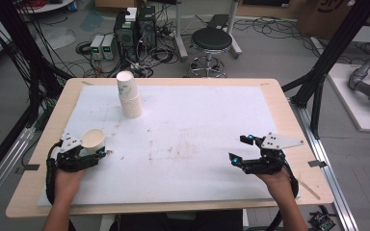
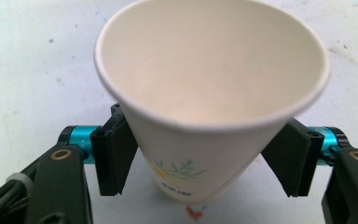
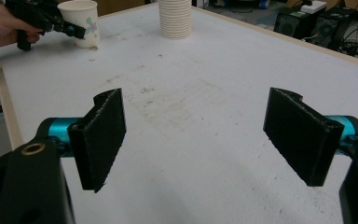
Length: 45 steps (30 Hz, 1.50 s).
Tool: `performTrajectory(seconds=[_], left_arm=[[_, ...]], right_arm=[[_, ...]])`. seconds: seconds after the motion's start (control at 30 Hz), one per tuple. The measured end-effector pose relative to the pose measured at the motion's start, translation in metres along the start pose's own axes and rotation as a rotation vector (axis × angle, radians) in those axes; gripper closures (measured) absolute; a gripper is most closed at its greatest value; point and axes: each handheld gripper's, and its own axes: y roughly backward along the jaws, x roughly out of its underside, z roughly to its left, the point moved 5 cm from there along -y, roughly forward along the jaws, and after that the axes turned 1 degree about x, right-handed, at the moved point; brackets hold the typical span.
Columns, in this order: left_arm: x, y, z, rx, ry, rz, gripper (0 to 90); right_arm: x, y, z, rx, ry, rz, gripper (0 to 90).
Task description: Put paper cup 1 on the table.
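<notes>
A white paper cup (image 1: 93, 139) with a small green leaf print stands upright near the left edge of the white sheet (image 1: 197, 125), mouth up and empty. My left gripper (image 1: 96, 149) holds it low on its sides. In the left gripper view both black pads (image 2: 119, 154) press against the cup (image 2: 209, 70) wall. Its base sits at or just above the sheet. My right gripper (image 1: 238, 148) rests at the right front of the table, and its jaws (image 3: 196, 135) are wide apart with nothing between them. The right gripper view also shows the cup (image 3: 80, 21) far off.
A tall stack of paper cups (image 1: 130, 96) stands at the back left of the sheet, also seen in the right gripper view (image 3: 175, 18). The sheet's middle bears faint stains. Beyond the table are a stool (image 1: 211, 41), computer boxes and cables on the floor.
</notes>
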Motion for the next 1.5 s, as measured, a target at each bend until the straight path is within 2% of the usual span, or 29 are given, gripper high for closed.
performTrajectory(seconds=[0.13, 0.23, 0.37, 0.57, 0.67, 0.8, 0.83, 0.87, 0.9, 0.97, 1.0, 1.03, 1.13, 1.27, 1.3, 1.4, 1.43, 1.5], left_arm=[[0.002, 0.002, -0.001, 0.021, 0.01, -0.004, 30.1], [0.0, 0.002, -0.002, 0.018, 0.024, -0.02, 20.9], [-0.006, 0.008, -0.004, 0.008, 0.035, -0.07, 16.2], [-0.015, 0.019, -0.007, 0.027, 0.043, -0.142, 14.5], [-0.021, 0.024, -0.009, 0.018, 0.023, -0.158, 14.5], [-0.034, 0.034, -0.011, 0.009, 0.023, -0.229, 14.5], [-0.034, 0.034, -0.011, 0.009, 0.023, -0.229, 14.5], [-0.039, 0.038, -0.012, 0.016, 0.039, -0.272, 14.5], [-0.039, 0.038, -0.012, 0.016, 0.039, -0.272, 14.5], [-0.045, 0.042, -0.015, 0.048, 0.066, -0.346, 14.6], [-0.045, 0.042, -0.015, 0.048, 0.066, -0.346, 14.6], [-0.05, 0.045, -0.019, 0.096, 0.075, -0.394, 14.6], [-0.056, 0.046, -0.025, 0.14, 0.082, -0.432, 14.6], [-0.063, 0.045, -0.04, 0.212, 0.054, -0.449, 14.6], [-0.063, 0.045, -0.04, 0.212, 0.054, -0.449, 14.8], [-0.068, 0.041, -0.055, 0.264, 0.015, -0.446, 15.2], [-0.068, 0.041, -0.055, 0.264, 0.015, -0.446, 15.2], [-0.072, 0.037, -0.064, 0.294, -0.002, -0.444, 15.2]], right_arm=[[-0.001, 0.0, 0.0, -0.002, 0.004, -0.003, 21.3], [-0.002, 0.0, 0.001, -0.005, 0.001, 0.0, 21.3], [-0.002, 0.0, 0.0, -0.001, 0.005, -0.005, 21.3], [-0.001, 0.0, 0.001, -0.005, 0.0, 0.003, 21.3], [-0.002, 0.001, 0.001, -0.003, 0.0, -0.001, 21.3], [-0.001, 0.0, 0.001, -0.004, -0.001, 0.002, 21.3], [-0.001, 0.0, 0.001, -0.004, -0.001, 0.002, 21.3], [-0.001, 0.0, 0.001, -0.003, -0.001, 0.002, 21.3], [-0.001, 0.0, 0.001, -0.003, -0.001, 0.002, 21.3], [-0.001, 0.001, 0.0, 0.0, -0.003, 0.005, 21.3], [0.0, 0.001, 0.0, 0.001, -0.004, 0.005, 21.3], [0.0, 0.001, 0.0, 0.004, -0.003, 0.006, 21.3], [0.001, 0.001, -0.001, 0.013, -0.001, 0.011, 21.3], [0.002, 0.001, -0.003, 0.028, 0.004, 0.019, 21.3], [0.002, 0.001, -0.003, 0.028, 0.004, 0.019, 21.3], [0.004, 0.002, -0.005, 0.049, 0.011, 0.025, 21.3], [0.004, 0.002, -0.005, 0.051, 0.012, 0.026, 21.3], [0.004, 0.002, -0.006, 0.054, 0.009, 0.029, 21.3]])
